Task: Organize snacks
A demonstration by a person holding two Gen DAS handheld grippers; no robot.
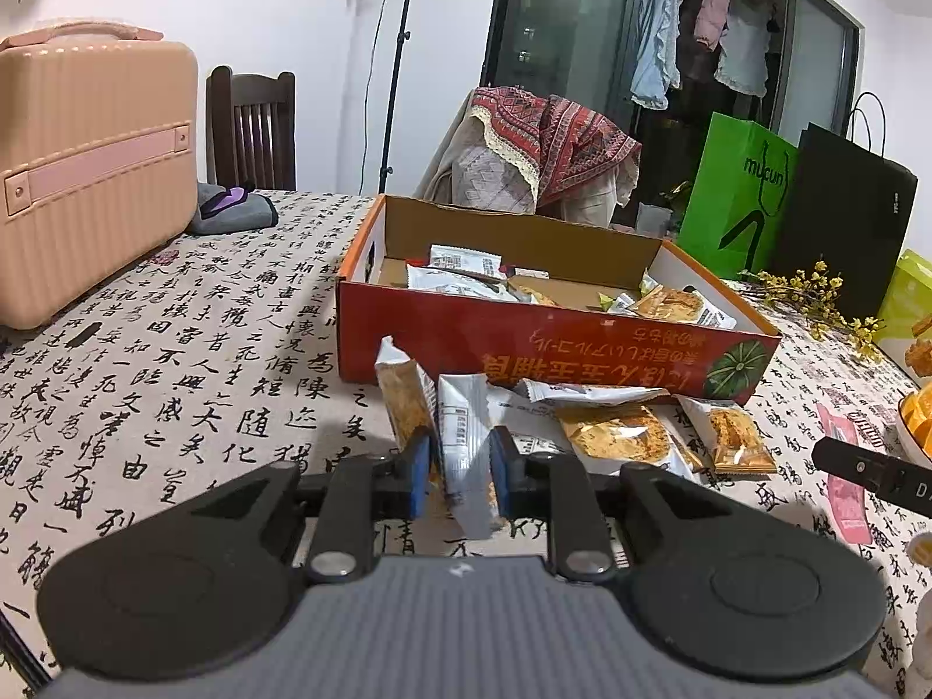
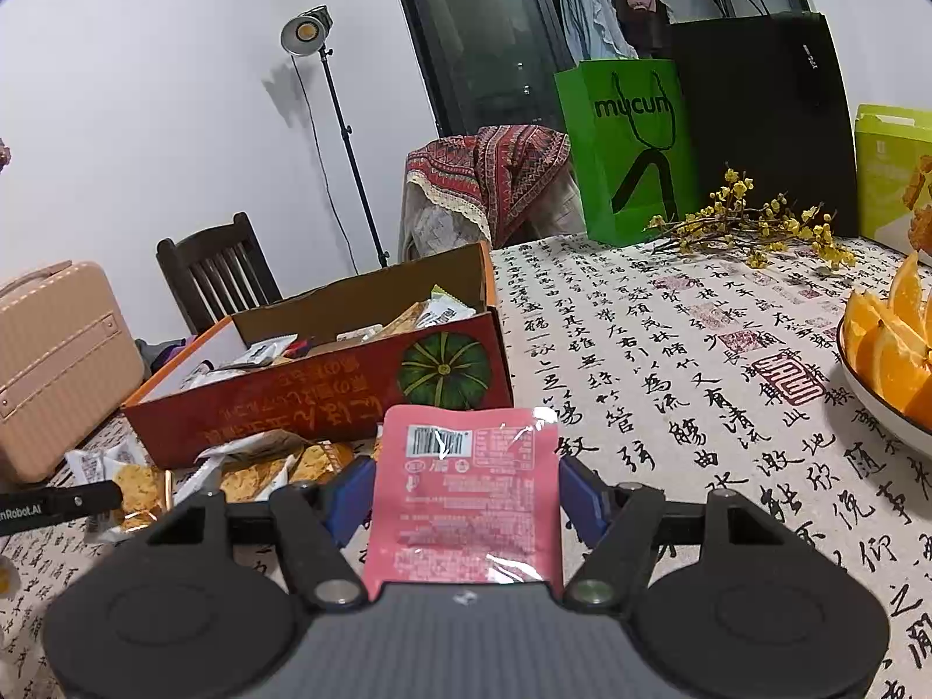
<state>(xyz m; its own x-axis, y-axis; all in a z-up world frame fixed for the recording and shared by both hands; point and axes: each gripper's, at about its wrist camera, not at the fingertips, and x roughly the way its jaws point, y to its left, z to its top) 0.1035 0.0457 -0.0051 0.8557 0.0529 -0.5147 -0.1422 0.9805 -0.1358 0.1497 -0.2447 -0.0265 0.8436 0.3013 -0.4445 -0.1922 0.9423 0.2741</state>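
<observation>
Clamping tight, the left gripper [image 1: 460, 460] is pinching a silver foil-wrapped snack packet [image 1: 466, 454] between its blue pads [image 1: 420, 466], the packet standing upright over the calligraphy-printed tablecloth [image 1: 175, 361]. At two o'clock from it, a loose pile of clear-windowed cracker packets [image 1: 629, 437] is lying on the cloth, touching the front wall of the red cardboard box with the green pumpkin picture [image 1: 553, 349]. More packets are sitting inside that box at twelve o'clock. The right gripper [image 2: 463, 495] is gripping a flat pink plastic sachet with a barcode [image 2: 463, 495] by its two side edges, jaws spread wide around it. At three o'clock, a white bowl of orange wedges [image 2: 862, 390] is resting near the table edge.
</observation>
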